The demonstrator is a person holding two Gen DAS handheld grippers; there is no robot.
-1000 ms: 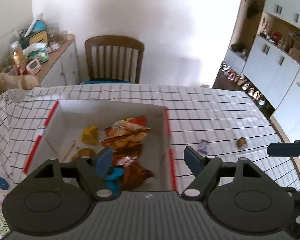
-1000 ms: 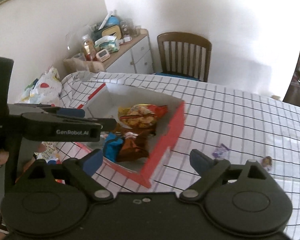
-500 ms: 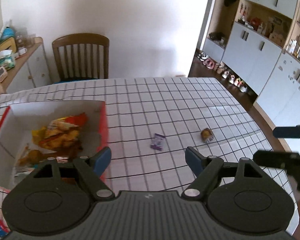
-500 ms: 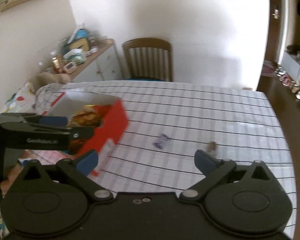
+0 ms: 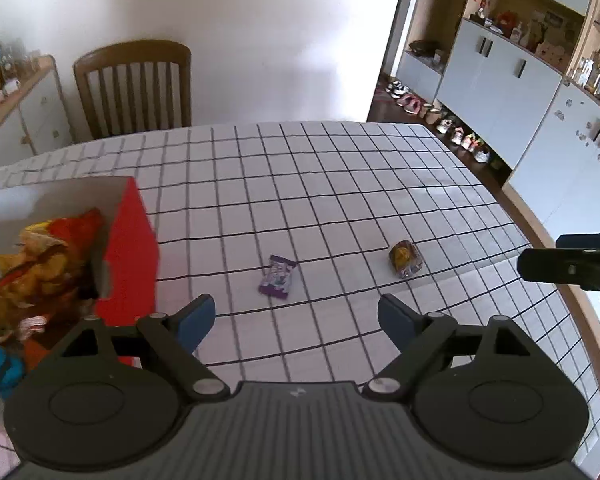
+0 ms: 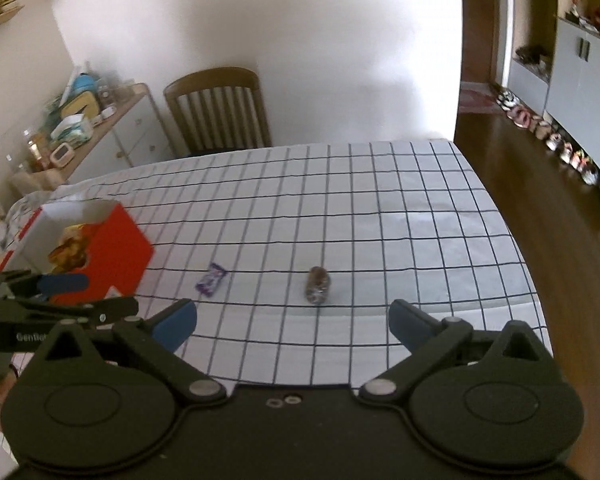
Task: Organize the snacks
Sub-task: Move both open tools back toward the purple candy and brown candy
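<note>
While both grippers are hanging empty above the checked tablecloth (image 5: pixel 340 184), two loose snacks are waiting outside the red box (image 5: pixel 130 256).

Purple wrapper (image 5: pixel 278 277): lying flat on the cloth, just ahead of the left gripper (image 5: pixel 296 316) and slightly toward its left finger; its long axis is running away from the camera, leaning a little to the right.

Brown round snack (image 6: pixel 318 285): lying ahead of the right gripper (image 6: pixel 292 320), near its centre line, long axis pointing almost straight away.

Nearer hand: the left one is looking closer to the purple wrapper, the right one to the brown snack, which sits apart from the wrapper.

Left jaws: having just been opening, now standing wide with nothing between them.

Right jaws: spread as wide as they go, holding nothing.

Pose: both grippers are tilting steeply down toward the table, side by side.

Box: sitting at the left, already holding crisp bags (image 5: pixel 44 256).
</note>
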